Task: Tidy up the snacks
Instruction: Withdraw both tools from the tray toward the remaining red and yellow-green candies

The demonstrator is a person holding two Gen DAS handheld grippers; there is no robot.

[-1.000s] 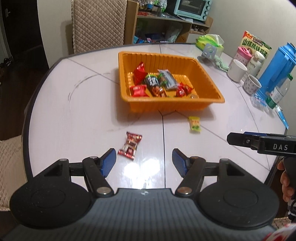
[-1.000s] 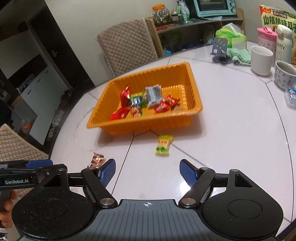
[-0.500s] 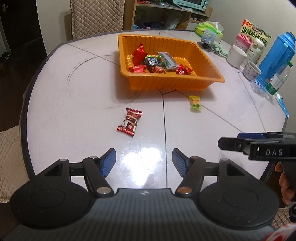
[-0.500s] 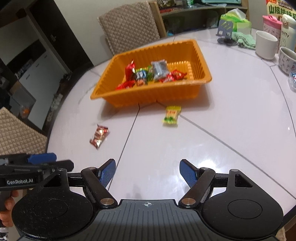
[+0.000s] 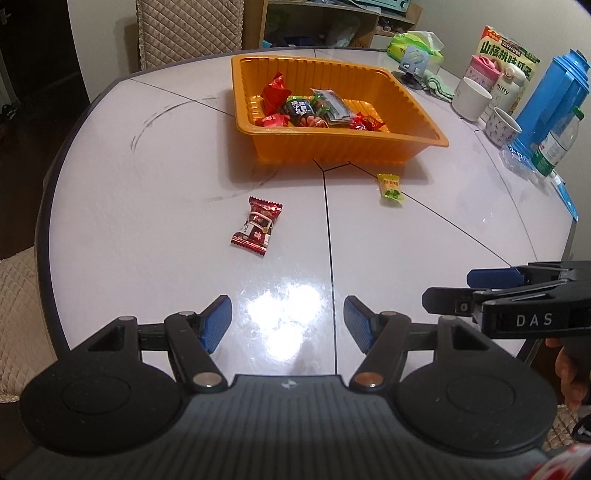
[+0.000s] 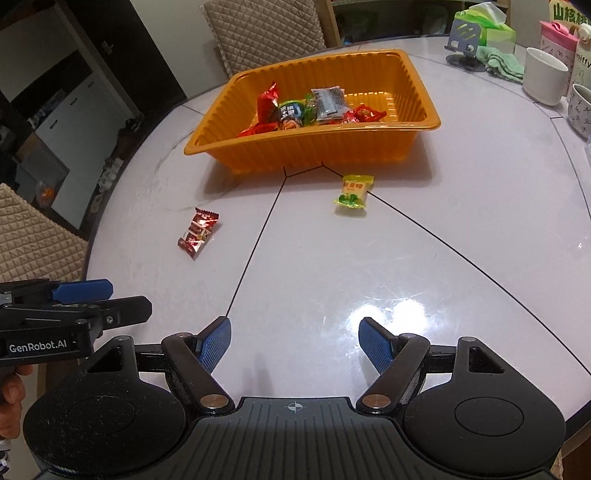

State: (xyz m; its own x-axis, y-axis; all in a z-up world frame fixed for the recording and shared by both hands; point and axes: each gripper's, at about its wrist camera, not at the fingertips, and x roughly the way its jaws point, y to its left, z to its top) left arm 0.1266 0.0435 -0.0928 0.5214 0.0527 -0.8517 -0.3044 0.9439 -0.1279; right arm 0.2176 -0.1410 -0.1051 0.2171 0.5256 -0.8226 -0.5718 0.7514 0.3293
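An orange tray [image 5: 332, 147] [image 6: 332, 147] sits mid-table with several wrapped snacks inside. Two snacks lie loose on the white table in front of it: a red wrapped candy [image 5: 257, 230] [image 6: 198, 233] to the left and a yellow-green candy [image 5: 390, 186] [image 6: 353, 192] to the right. My left gripper [image 5: 287, 326] hovers open over the near table edge, well short of the red candy, nothing between its blue pads. My right gripper [image 6: 294, 345] is open too, empty, near the table's front. Each gripper shows at the edge of the other's view.
Along the right side stand a blue thermos [image 5: 550, 99], a water bottle [image 5: 557, 144], two mugs [image 5: 471, 98], a pink cup and a snack bag [image 5: 508, 51]. A tissue pack [image 6: 487, 26] and phone stand [image 6: 463, 44] sit behind the tray. Quilted chairs [image 6: 266, 29] surround the table.
Both grippers have tilted further downward and drawn back toward the table's near edge, so tray and loose candies sit higher in the views. Both stay open; nothing on the table has moved.
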